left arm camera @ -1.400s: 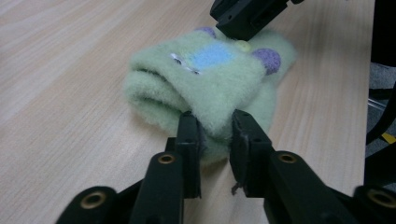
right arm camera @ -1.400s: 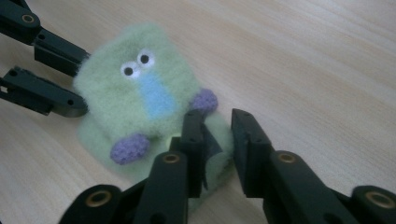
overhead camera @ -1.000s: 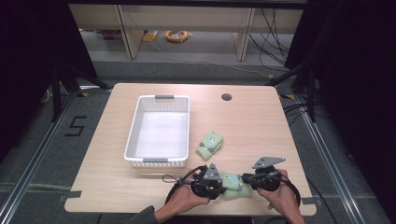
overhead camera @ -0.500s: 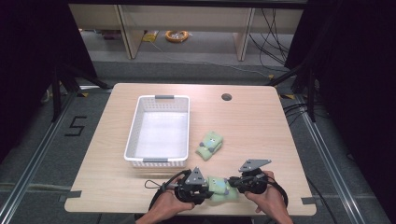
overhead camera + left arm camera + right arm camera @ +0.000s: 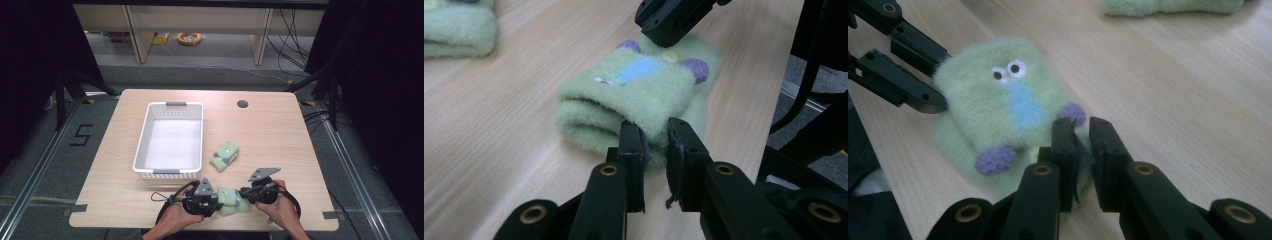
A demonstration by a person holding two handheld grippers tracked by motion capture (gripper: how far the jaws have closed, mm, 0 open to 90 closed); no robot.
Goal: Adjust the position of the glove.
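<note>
Two grippers, left (image 5: 216,196) and right (image 5: 243,193), I see pinching one sock (image 5: 231,198) at lower centre; second sock (image 5: 224,155) beside basket (image 5: 143,147).

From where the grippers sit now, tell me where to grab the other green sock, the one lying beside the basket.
Take the free sock by its end nearest the person, coming from the table's front edge. It lies folded and flat, angled away from the white basket, whose wall crowds its left. That near end is probably easiest to pinch. Both grippers, left and right, already hold the near sock.
</note>
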